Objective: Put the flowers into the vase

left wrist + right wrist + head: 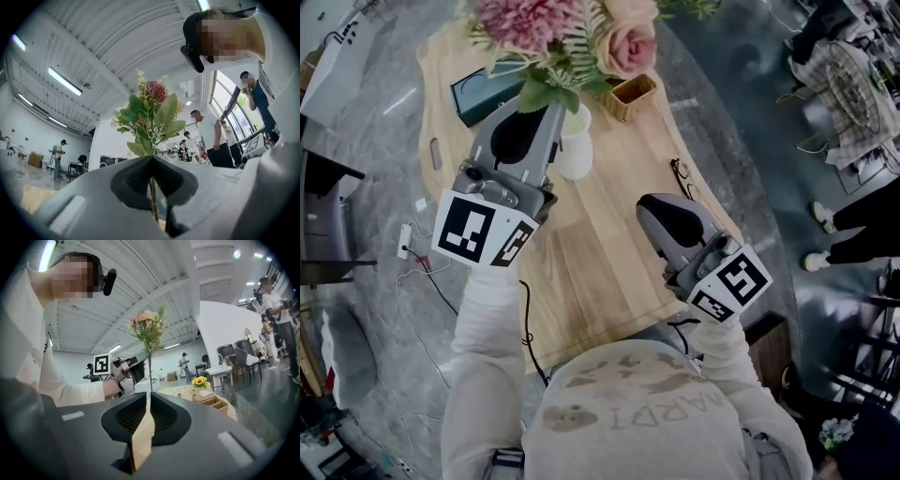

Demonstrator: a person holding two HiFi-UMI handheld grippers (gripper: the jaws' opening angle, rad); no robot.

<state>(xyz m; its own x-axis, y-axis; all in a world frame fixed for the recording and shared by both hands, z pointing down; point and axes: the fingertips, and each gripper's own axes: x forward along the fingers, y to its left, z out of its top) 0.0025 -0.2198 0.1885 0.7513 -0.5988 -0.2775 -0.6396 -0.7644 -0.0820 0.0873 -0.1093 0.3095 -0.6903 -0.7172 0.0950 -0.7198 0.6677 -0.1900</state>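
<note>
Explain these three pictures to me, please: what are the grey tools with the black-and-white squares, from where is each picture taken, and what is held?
There is no robot: a person holds a two-jaw gripper in each hand. The head view comes from a camera on the person's head, looking down. The other two come from cameras on the grippers themselves. On the wooden table stand a white vase, a small basket and a dark box. The left gripper is closed on the stem of the flowers. The right gripper is closed and holds nothing.
</note>
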